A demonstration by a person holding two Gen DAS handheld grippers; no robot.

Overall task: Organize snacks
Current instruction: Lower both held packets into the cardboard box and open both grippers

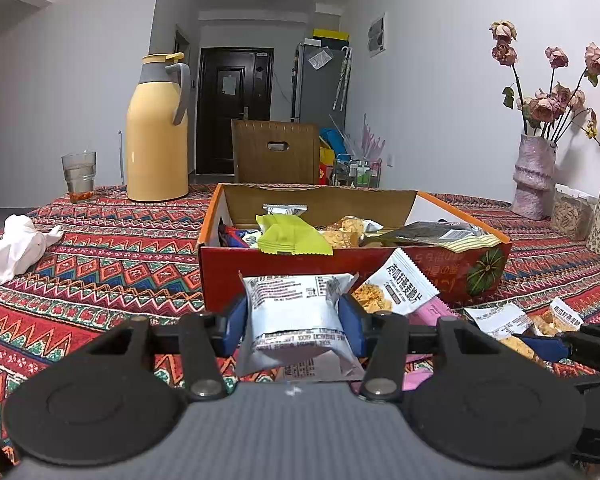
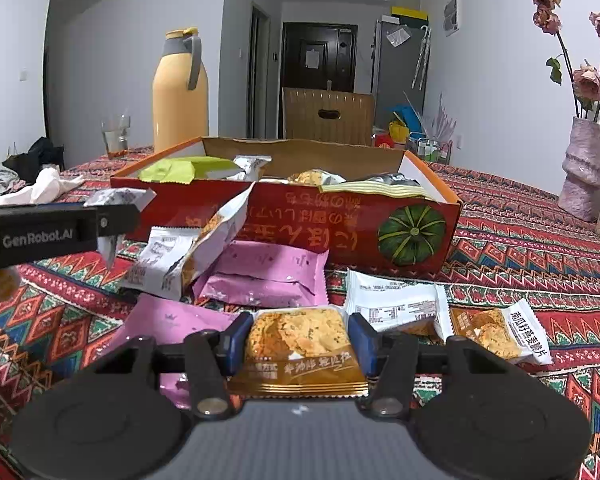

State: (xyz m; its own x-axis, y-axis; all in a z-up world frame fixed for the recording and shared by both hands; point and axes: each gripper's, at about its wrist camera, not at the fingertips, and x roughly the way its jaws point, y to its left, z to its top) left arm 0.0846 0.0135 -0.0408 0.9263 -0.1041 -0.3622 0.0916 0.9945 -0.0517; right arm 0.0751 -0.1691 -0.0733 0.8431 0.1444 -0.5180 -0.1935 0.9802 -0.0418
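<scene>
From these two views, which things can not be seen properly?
- Red box: the left wrist view hides its lower contents behind its front wall.
- Pink packets: partly covered by white packets in the right wrist view.
- Jar beside the vase: contents too small to identify.
- Right gripper: its packet has blurred text.

A lived-in home dining room: patterned tablecloth (image 1: 100, 248), yellow thermos (image 1: 157, 132), dried roses (image 1: 548, 100) (fridge (image 1: 320, 84) behind).
</scene>
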